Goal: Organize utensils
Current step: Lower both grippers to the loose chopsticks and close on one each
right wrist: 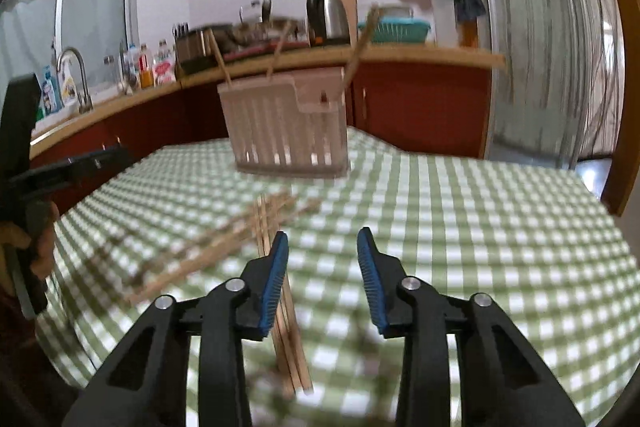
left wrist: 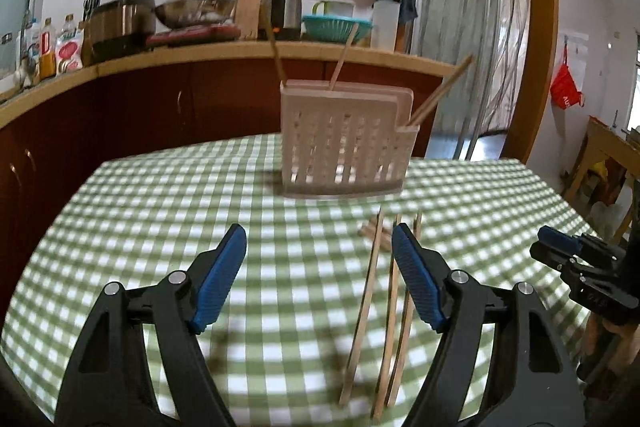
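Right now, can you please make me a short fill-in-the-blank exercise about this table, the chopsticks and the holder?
1. The tablecloth has a green and white ____ pattern.
2. The loose chopsticks lie on the table, in front of the slotted utensil ____.
3. Between the fingers of the left gripper there is ____.
4. On the rail above the counter, a beige ____ hangs.

Missing words: checked; holder; nothing; towel

Green-and-white checked tablecloth [left wrist: 160, 211] — pale beige slatted holder [left wrist: 344, 143], tan chopsticks [left wrist: 366, 303].
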{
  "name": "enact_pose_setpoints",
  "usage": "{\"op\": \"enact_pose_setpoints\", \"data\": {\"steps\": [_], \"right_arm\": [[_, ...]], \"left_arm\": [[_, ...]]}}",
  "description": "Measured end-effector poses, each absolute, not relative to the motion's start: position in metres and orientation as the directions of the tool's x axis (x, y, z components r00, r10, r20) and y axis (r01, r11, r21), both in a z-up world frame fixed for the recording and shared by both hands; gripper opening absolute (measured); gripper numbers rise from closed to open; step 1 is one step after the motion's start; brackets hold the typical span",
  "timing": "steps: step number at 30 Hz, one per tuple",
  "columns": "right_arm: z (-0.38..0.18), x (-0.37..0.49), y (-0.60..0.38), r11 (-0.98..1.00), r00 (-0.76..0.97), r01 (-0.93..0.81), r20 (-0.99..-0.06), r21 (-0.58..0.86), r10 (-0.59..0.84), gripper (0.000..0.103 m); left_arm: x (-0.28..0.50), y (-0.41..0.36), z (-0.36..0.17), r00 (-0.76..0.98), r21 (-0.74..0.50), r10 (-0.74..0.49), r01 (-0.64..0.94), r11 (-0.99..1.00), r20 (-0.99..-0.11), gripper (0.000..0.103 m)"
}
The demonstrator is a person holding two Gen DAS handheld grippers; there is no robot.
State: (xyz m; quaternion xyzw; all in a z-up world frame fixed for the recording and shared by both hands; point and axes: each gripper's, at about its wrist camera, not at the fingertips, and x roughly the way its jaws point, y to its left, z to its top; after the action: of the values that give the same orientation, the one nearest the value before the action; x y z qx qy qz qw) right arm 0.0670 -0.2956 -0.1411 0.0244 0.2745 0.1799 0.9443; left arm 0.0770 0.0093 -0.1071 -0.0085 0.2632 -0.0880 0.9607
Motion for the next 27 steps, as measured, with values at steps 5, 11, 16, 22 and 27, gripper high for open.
{"op": "enact_pose_setpoints", "data": {"steps": [5,11,16,22,27], "right_arm": [[-0.163,0.053,-0.299,0.931,0.758,-0.33,-0.544,0.155,0.359,0.029],[-0.174,0.047,-0.3,0.928,0.736,-0.339,-0.571,0.154,0.364,0.028],[-0.181,0.043,-0.299,0.922,0.711,-0.352,-0.595,0.161,0.375,0.028],[-0.183,0.04,-0.29,0.911,0.691,-0.381,-0.607,0.155,0.392,0.027],[-0.182,0.038,-0.291,0.912,0.697,-0.377,-0.598,0.163,0.395,0.024]], "left_arm": [[0.065,0.013,-0.126,0.825,-0.072,-0.16,0.144,0.987,-0.542,0.073],[0.058,0.013,-0.14,0.806,-0.073,-0.152,0.134,0.988,-0.572,0.073],[0.056,0.013,-0.143,0.803,-0.073,-0.153,0.136,0.988,-0.577,0.073],[0.057,0.013,-0.147,0.795,-0.082,-0.158,0.136,0.987,-0.585,0.073],[0.055,0.012,-0.151,0.786,-0.082,-0.161,0.141,0.987,-0.596,0.073]]}}
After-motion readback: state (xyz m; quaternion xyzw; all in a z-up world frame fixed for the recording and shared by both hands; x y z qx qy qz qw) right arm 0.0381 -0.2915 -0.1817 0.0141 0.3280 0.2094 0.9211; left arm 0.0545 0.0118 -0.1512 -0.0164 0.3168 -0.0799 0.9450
